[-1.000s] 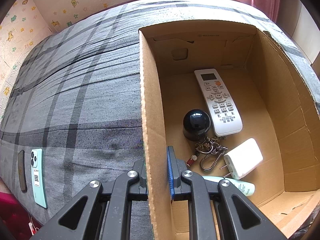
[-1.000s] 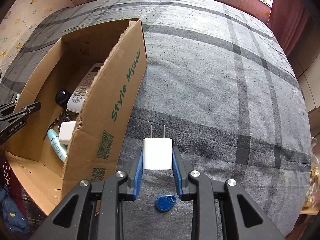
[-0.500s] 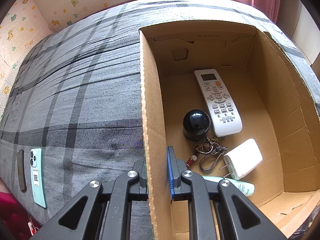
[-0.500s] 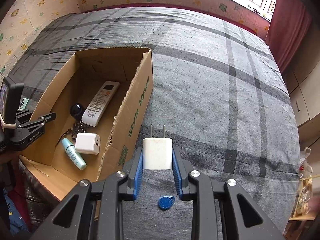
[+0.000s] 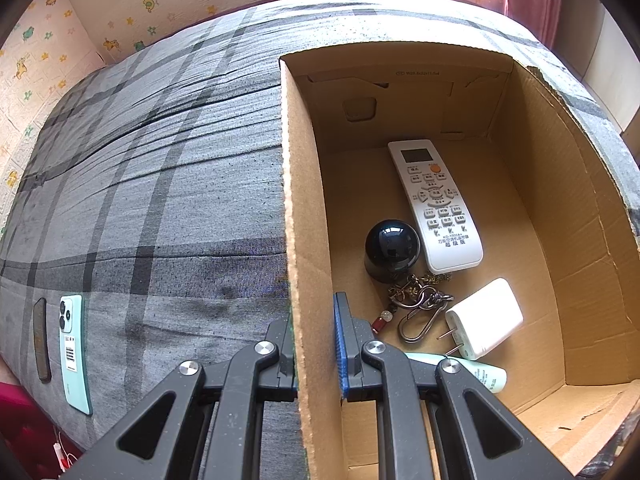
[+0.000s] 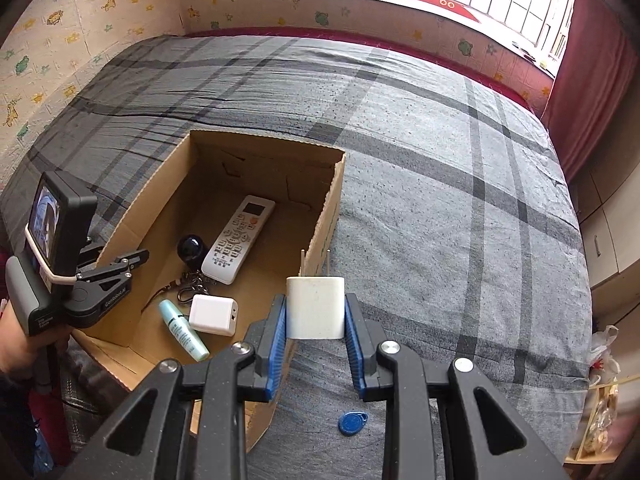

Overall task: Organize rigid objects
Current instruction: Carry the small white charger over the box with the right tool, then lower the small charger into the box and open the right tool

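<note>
An open cardboard box [image 6: 328, 216] [image 5: 592, 240] sits on a grey plaid bed. My left gripper [image 5: 314, 344] is shut on the box's left wall [image 5: 298, 200], one finger outside and one inside. My right gripper [image 6: 316, 320] is shut on a white plug charger [image 6: 316, 308], prongs pointing forward, held in the air over the box's near right wall. Inside the box lie a white remote [image 5: 434, 204] [image 6: 238, 240], a black dome [image 5: 392, 248], a key ring with carabiner [image 5: 418, 304], a second white charger [image 5: 484, 318] [image 6: 213, 314] and a pale green tube [image 6: 182, 330].
A blue key fob [image 6: 352, 422] lies on the bedspread under my right gripper. A mint phone [image 5: 72, 354] and a dark flat bar [image 5: 41, 340] lie at the bed's left edge. The left hand-held gripper with its screen [image 6: 52, 256] shows at the box's left wall.
My right gripper has risen with the white charger and moved left toward the box, so the box interior has come into view. The left gripper has stayed put on the wall.
</note>
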`<state>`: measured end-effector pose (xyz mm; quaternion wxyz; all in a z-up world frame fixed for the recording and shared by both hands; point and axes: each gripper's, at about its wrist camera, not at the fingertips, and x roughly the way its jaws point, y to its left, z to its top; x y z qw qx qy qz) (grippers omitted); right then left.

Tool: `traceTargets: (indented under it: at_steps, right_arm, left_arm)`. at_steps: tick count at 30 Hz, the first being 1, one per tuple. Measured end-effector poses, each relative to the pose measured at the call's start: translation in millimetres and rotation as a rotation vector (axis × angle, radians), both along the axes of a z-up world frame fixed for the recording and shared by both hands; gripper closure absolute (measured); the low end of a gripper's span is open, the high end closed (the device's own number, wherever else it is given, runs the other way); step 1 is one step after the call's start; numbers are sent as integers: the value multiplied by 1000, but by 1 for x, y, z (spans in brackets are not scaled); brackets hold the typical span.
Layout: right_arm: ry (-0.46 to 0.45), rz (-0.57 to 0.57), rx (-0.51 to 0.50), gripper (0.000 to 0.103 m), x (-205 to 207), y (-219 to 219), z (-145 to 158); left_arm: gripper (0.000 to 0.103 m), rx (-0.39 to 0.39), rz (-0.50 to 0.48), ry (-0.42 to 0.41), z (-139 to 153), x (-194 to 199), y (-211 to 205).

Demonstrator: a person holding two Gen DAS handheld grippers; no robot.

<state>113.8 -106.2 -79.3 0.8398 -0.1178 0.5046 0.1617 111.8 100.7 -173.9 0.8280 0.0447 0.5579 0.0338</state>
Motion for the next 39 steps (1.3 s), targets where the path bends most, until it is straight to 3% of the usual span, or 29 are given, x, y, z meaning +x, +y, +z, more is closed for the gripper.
traceTargets:
  at_steps: [14,39]
  right_arm:
    - [12,76,11,75,7,44,-5]
    - [239,128,17,74,39,115,-96]
  left_arm:
    - [88,-9,2,1,0,0,1]
    - [88,-20,2,-4,-1,-1,3]
